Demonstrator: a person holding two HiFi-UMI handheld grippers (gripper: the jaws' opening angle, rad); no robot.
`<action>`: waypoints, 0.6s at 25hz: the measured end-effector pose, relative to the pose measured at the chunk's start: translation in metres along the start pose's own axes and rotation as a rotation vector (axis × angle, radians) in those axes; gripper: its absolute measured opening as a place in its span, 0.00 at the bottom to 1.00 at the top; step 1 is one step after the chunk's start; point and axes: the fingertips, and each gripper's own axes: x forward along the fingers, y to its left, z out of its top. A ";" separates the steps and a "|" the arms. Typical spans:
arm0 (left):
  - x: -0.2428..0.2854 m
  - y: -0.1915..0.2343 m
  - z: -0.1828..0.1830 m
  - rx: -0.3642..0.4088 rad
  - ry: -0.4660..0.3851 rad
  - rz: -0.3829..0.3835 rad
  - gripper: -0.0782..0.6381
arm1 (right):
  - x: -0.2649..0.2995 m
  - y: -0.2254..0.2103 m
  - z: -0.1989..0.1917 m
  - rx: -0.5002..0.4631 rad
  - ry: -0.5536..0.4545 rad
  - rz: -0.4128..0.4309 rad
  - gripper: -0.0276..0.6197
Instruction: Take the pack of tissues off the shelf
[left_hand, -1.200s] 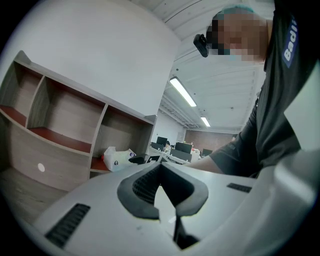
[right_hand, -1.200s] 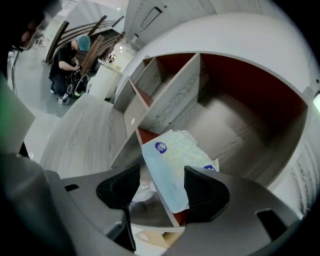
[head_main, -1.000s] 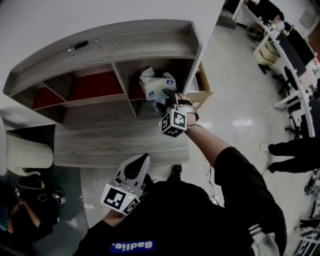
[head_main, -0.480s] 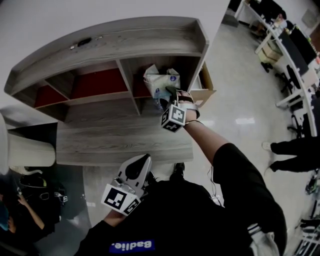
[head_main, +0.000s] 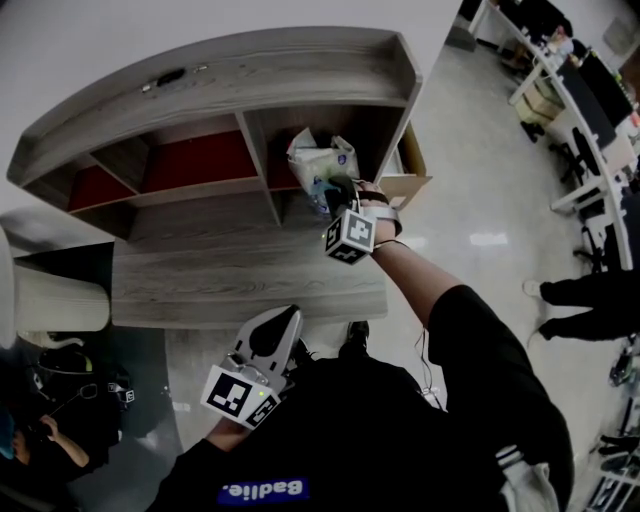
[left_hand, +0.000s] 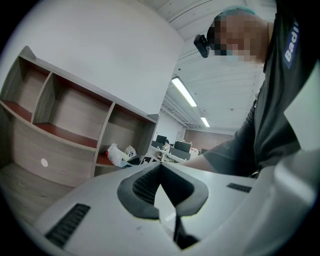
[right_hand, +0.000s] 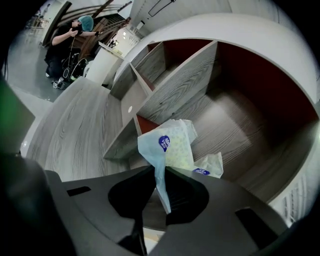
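Head view — tissue pack (head_main: 318, 165) upright

A black short-sleeved top (head_main: 400, 430) is being worn; white lettering (head_main: 263, 491) on blue is being shown at bottom centre, white stripes (head_main: 510, 462) at lower right.

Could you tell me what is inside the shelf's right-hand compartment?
A tissue pack, its wrapper between the right gripper's closing jaws. The space behind it is covered.
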 end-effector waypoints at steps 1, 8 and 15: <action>0.000 0.000 0.000 0.001 -0.001 -0.002 0.11 | -0.002 -0.001 0.001 0.000 -0.002 -0.005 0.15; -0.001 -0.002 0.002 0.001 -0.004 -0.021 0.11 | -0.013 -0.008 0.005 -0.005 -0.048 -0.047 0.13; 0.003 -0.001 0.005 0.006 -0.009 -0.046 0.11 | -0.034 -0.014 0.012 0.009 -0.066 -0.051 0.13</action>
